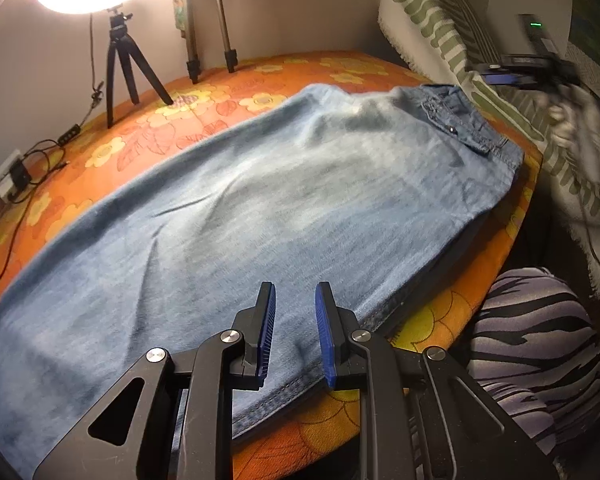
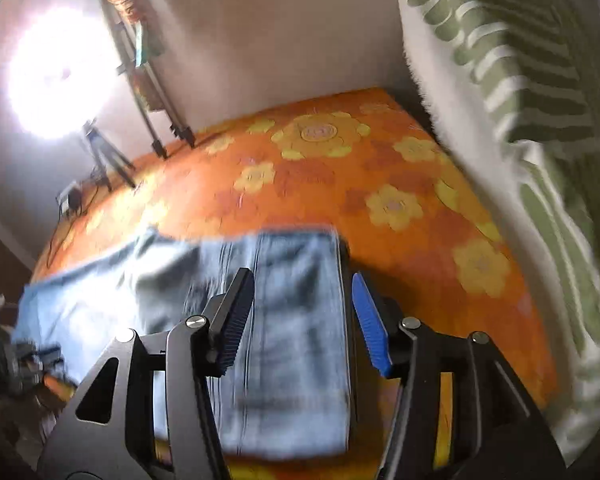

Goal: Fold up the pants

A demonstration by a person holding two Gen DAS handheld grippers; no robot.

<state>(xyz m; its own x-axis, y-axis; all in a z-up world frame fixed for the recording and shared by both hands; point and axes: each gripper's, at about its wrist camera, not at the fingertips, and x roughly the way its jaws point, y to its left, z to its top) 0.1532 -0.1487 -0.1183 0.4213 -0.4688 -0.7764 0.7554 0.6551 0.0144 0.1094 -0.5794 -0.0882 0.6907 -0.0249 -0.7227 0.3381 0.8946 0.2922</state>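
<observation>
Light blue denim pants (image 1: 260, 208) lie flat along the orange flowered table (image 1: 228, 88), waistband at the far right (image 1: 480, 136). My left gripper (image 1: 296, 300) is open and empty just above the leg near the table's front edge. My right gripper (image 2: 304, 292) is open and empty above the waist end of the pants (image 2: 284, 320), one finger over the denim, the other finger (image 2: 370, 324) past its edge. The right gripper also shows blurred at the far right in the left wrist view (image 1: 516, 70). The right wrist view is motion-blurred.
A lit ring light on a small black tripod (image 1: 120, 64) stands at the table's back left, with cables and a box (image 1: 12, 180). Taller tripod legs (image 1: 208, 40) stand behind. A green-striped cloth (image 1: 440, 28) hangs at the right. My zebra-print leg (image 1: 536, 344) is beside the table.
</observation>
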